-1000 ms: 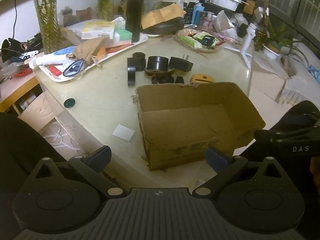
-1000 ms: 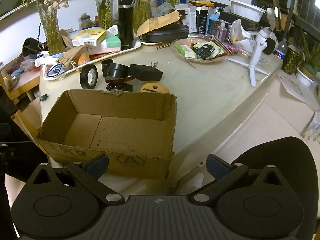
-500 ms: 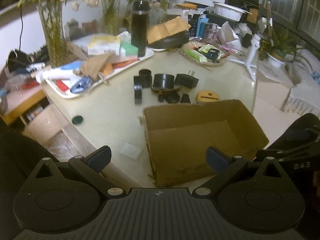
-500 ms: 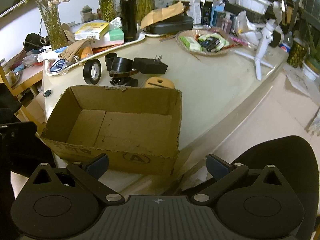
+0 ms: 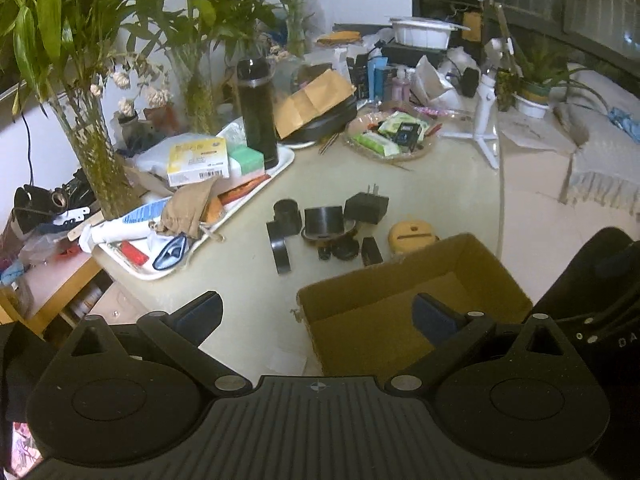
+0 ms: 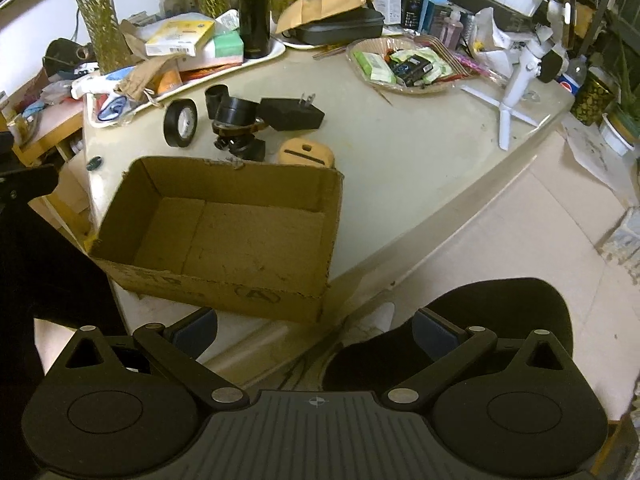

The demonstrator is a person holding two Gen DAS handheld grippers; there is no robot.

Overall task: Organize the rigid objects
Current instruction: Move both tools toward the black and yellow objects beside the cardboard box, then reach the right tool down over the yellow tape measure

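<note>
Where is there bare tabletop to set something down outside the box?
Bare beige tabletop lies right of the open cardboard box, bordered by the wicker snack tray, white tripod and table edge. Behind the box it is crowded: black tape roll, black plug adapter, tan wooden block.

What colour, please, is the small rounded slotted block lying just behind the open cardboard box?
Tan, a light wood tone; the rounded slotted block shows best in the right wrist view.

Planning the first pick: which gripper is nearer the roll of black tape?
Left. The left gripper hovers just short of the tape; the right gripper sits behind the cardboard box, farther away.
</note>
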